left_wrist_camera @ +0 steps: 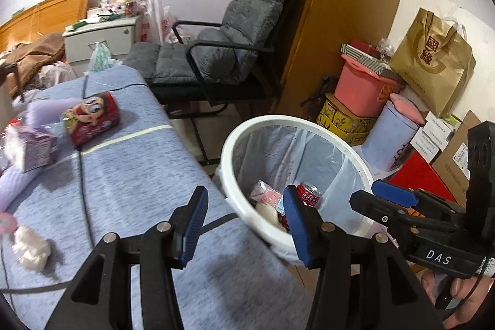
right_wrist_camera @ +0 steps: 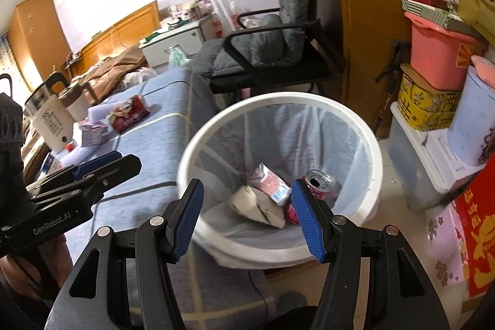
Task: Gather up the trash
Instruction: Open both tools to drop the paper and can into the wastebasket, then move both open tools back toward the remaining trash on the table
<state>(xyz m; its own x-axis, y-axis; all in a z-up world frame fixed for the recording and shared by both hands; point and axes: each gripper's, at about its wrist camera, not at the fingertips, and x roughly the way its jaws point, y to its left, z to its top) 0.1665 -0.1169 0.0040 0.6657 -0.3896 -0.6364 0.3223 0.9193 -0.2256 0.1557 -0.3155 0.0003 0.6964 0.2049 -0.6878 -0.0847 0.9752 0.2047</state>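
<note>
Both the left gripper (left_wrist_camera: pixel 244 225) and the right gripper (right_wrist_camera: pixel 247 218) stand open and empty near the round white plastic bin (right_wrist_camera: pixel 368 141). One drop seems finished; next, reach for the red cartoon-printed can (left_wrist_camera: pixel 92 118) lying on the blue bedcover (left_wrist_camera: pixel 130 172).

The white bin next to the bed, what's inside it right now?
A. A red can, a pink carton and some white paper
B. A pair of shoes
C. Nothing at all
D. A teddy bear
A: in the right wrist view the white bin holds a red can, a pink carton and crumpled white paper at its bottom.
</note>
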